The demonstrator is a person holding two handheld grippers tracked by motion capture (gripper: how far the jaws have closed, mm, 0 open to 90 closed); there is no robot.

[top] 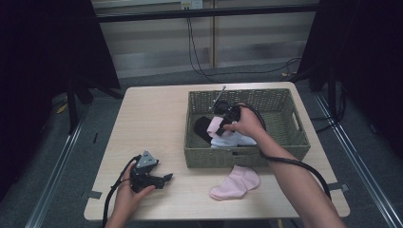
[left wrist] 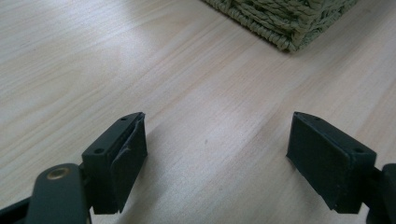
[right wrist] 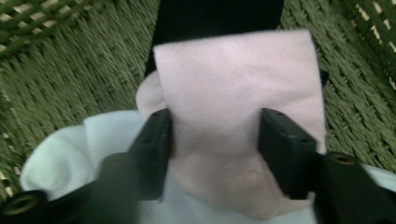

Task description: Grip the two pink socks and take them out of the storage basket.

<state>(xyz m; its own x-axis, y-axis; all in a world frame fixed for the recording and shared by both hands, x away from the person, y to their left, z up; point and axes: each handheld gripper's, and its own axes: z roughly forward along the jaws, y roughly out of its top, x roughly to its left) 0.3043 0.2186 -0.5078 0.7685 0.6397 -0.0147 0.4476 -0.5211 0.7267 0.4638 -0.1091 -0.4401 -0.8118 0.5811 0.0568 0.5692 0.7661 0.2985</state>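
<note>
The table [top: 152, 123] is light wood with rounded corners. It stands on a grey floor [top: 52, 156], and dark curtains hang on both sides. Black cables [top: 199, 57] run down the pale wall at the back.

A green woven basket [top: 285, 118] sits on the right half of the table. Inside it lie a black sock [top: 202, 128], a white sock [top: 233, 140] and a pink sock [right wrist: 233, 93]. The pink sock is soft and fuzzy, pale like candy. It rests on top of the white sock, and its far end lies over the black one. Another pink sock [top: 236, 183] lies flat on the table, just in front of the basket.

The right gripper [right wrist: 212, 144] reaches down into the basket. Its jaws sit on both sides of the pink sock, and the sock bunches up between them. The pads touch the sock, so the jaws are pinching it.

The left gripper [top: 159, 179] rests low over the table near the front edge, well apart from the basket. In the left gripper view its jaws stand wide, with bare wood between them.
</note>
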